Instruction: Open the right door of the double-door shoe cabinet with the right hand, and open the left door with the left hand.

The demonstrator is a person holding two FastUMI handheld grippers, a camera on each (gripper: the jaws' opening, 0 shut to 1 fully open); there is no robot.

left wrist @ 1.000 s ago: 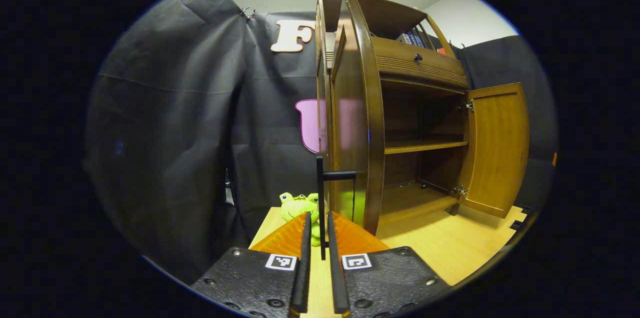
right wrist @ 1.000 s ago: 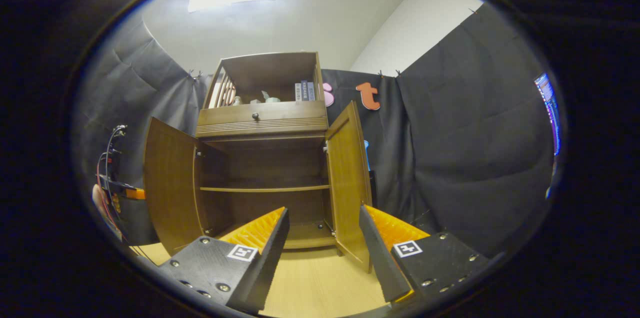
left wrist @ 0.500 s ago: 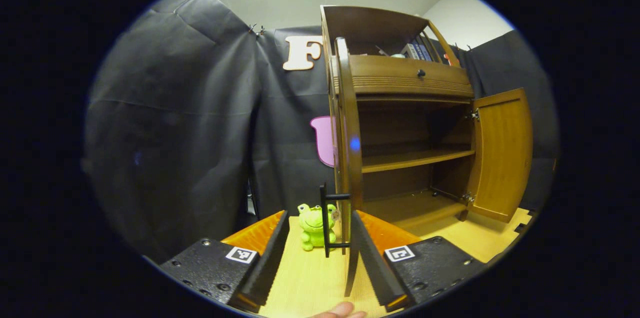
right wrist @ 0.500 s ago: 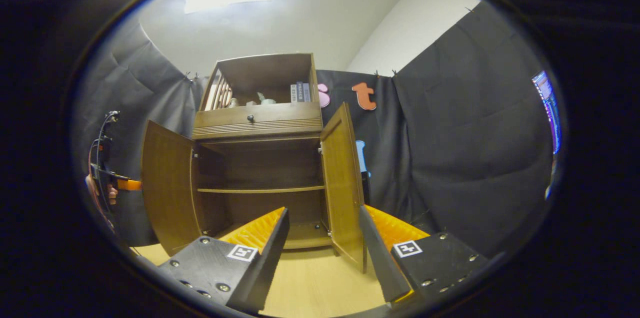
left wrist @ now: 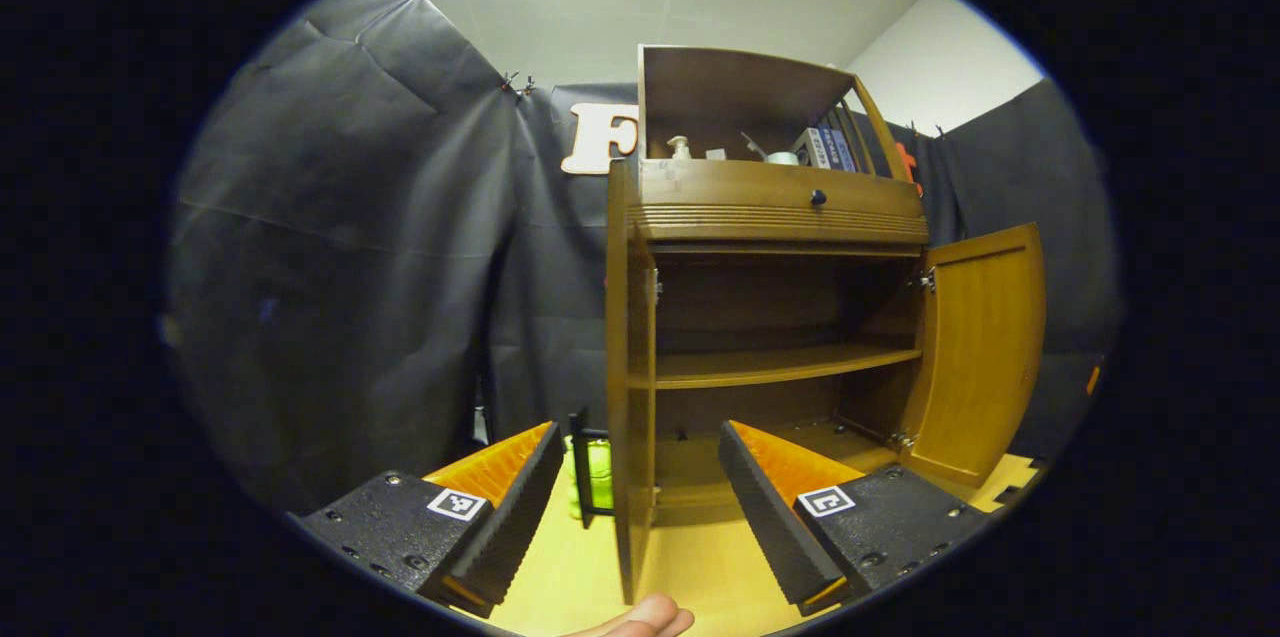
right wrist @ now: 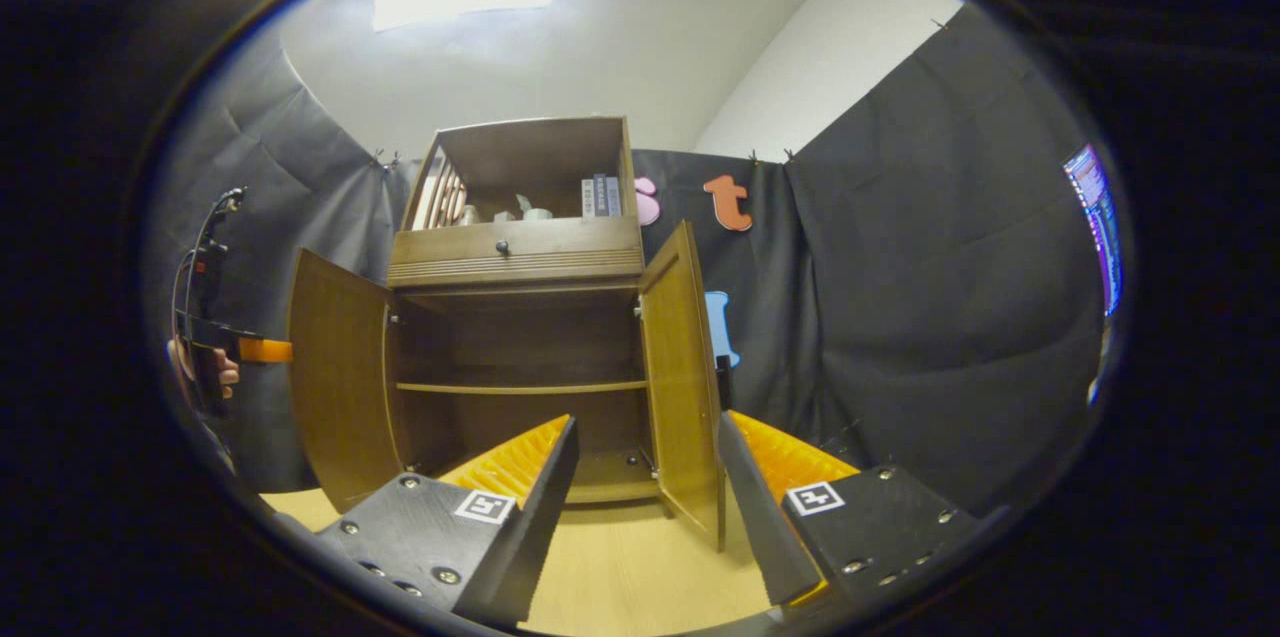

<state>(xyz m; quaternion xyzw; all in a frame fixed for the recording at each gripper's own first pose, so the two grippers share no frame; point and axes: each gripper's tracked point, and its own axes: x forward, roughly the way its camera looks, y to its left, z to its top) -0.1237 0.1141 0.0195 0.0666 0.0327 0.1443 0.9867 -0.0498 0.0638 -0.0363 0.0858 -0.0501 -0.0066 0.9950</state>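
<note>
I see the shoe cabinet standing on the light wooden table with both doors swung out. My left gripper is released, its fingers spread to either side of the left door, whose edge faces me without touching them. My right gripper is also released, the right door just ahead between its fingers, apart from both.
</note>
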